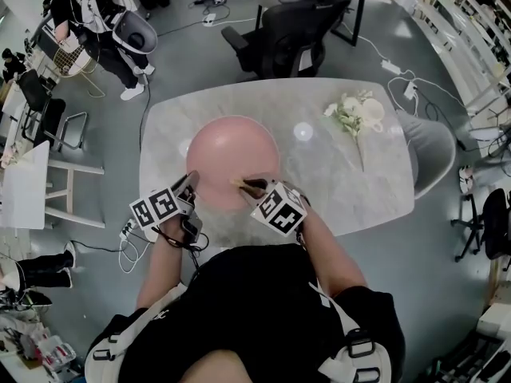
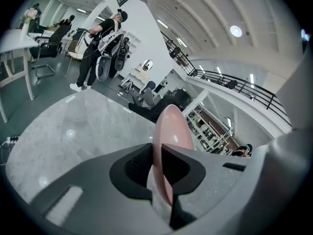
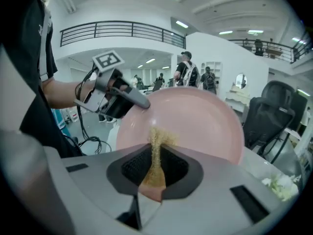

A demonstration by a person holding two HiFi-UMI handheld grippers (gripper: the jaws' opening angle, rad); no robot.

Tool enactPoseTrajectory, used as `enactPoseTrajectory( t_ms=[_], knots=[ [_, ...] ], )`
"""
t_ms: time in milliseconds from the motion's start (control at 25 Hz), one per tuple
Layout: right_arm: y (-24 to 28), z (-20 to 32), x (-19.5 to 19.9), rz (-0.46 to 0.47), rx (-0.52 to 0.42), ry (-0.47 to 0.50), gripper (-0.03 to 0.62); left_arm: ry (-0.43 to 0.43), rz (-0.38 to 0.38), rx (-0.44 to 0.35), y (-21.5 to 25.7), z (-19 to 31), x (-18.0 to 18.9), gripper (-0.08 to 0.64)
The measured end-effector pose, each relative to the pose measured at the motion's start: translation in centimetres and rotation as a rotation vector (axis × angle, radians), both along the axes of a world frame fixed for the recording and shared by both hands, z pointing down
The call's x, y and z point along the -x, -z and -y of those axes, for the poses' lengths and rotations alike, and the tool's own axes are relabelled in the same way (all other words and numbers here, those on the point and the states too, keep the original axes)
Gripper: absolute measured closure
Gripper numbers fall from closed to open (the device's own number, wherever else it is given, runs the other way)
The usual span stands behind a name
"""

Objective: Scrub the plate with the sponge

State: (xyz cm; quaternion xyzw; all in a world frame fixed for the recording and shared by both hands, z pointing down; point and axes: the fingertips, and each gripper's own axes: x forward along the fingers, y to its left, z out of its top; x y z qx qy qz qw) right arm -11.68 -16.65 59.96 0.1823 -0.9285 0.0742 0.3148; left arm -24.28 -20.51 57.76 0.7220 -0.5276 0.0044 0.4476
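Note:
A big pink plate (image 1: 231, 154) is held tilted above the marble table (image 1: 335, 190). My left gripper (image 1: 188, 183) is shut on its near left rim; in the left gripper view the plate (image 2: 171, 131) stands edge-on between the jaws of the gripper (image 2: 157, 168). My right gripper (image 1: 254, 187) is shut on a thin yellow-brown sponge (image 1: 239, 183). In the right gripper view the sponge (image 3: 155, 153) sticks out of the gripper (image 3: 155, 165) and its tip lies against the plate's (image 3: 195, 121) pink face. The left gripper (image 3: 128, 96) shows there at the plate's left rim.
White flowers (image 1: 353, 116) lie at the table's far right, and a small clear glass object (image 1: 303, 131) sits near the plate. A black office chair (image 1: 287, 34) stands behind the table, a grey chair (image 1: 431, 154) at its right end. A person (image 1: 88, 14) stands at far left.

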Motion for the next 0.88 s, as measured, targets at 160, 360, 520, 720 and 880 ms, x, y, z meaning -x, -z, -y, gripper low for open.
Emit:
enactPoseTrajectory(
  t_ms=[160,360,520,720,880],
  knots=[
    [2.9,2.5,-3.5,0.092,-0.104,-0.163,0.541,0.011,-0.039,0.09,-3.5,-0.1,0.5,0.517],
    [6.6,3.8,-7.8,0.164,-0.225,-0.354,0.541,0.039,-0.08,0.225,-8.2,0.2,0.7,0.517],
    [8.8,4.6,-11.4,0.241,-0.272,-0.555,0.541,0.056,-0.12,0.321,-11.6,0.8,0.5,0.517],
    [10.0,3.9,-16.3,0.256,-0.335,-0.745,0.541,0.049,-0.151,0.409,-15.7,1.8,-1.0,0.517],
    [9.7,2.5,-18.9,0.223,-0.331,-0.824,0.541,0.008,-0.134,0.433,-18.2,2.8,-2.6,0.514]
  ],
)
